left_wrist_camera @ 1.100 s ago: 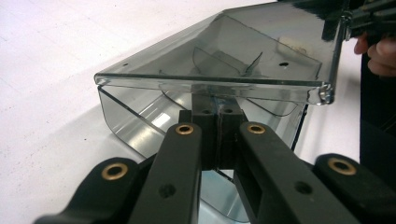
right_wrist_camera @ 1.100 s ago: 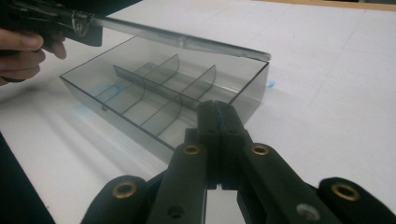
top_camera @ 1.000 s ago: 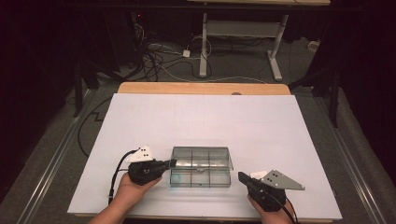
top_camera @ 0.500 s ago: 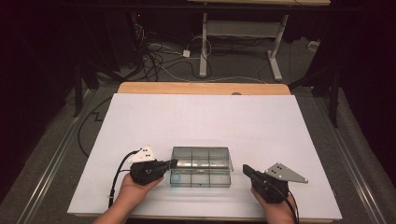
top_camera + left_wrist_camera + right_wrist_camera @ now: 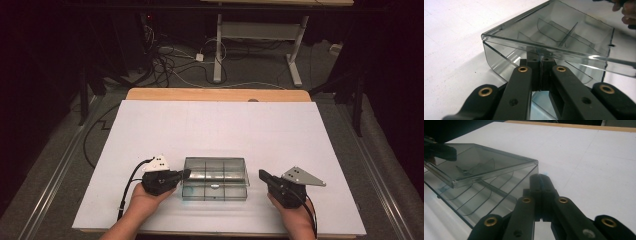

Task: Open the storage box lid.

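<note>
Low in the frame's centre, the clear compartment box (image 5: 215, 178) sits on the white bench (image 5: 220, 125). The closed left gripper (image 5: 186, 174) props its lid ajar, likely for opening; the right gripper (image 5: 261, 174), closed and empty, waits just beside it.

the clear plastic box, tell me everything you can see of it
The clear plastic box is smoky grey, see-through and rectangular, with inner dividers forming compartments that look empty. Its hinged lid stands slightly raised, not latched. It lies flat on the white table near the front edge. The left gripper, jaws shut, has its tips at the box's left end under the lid's rim. The right gripper, also shut, sits just off the right end.
</note>
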Motion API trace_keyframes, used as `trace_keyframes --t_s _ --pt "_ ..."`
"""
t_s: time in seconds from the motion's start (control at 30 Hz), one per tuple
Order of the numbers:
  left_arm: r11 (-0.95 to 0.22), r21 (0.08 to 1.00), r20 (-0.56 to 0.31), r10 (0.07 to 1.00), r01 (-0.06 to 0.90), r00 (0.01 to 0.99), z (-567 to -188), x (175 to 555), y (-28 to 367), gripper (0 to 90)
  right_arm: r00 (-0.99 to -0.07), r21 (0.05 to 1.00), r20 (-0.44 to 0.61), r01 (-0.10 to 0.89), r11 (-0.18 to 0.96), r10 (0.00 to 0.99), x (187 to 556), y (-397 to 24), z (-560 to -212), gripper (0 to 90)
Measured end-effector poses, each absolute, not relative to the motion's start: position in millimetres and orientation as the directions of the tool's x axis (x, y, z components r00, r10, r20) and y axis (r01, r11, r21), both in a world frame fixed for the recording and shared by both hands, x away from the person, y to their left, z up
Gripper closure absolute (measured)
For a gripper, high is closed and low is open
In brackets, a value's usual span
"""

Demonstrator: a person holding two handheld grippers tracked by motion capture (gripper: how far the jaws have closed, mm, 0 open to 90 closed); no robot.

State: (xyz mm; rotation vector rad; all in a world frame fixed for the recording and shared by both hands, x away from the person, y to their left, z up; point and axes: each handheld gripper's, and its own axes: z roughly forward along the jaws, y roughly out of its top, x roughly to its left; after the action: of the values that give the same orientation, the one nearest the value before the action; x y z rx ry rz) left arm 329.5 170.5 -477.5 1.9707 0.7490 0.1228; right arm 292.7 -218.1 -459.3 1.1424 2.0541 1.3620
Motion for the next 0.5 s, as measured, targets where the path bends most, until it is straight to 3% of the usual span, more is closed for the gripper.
trace_keyframes --t_s 0.5 --pt "-0.287 0.838 -0.24 0.57 0.464 0.786 -473 341 168 87.7 -0.553 0.893 0.101 0.418 0.17 0.827 319 -209 -460 90.0"
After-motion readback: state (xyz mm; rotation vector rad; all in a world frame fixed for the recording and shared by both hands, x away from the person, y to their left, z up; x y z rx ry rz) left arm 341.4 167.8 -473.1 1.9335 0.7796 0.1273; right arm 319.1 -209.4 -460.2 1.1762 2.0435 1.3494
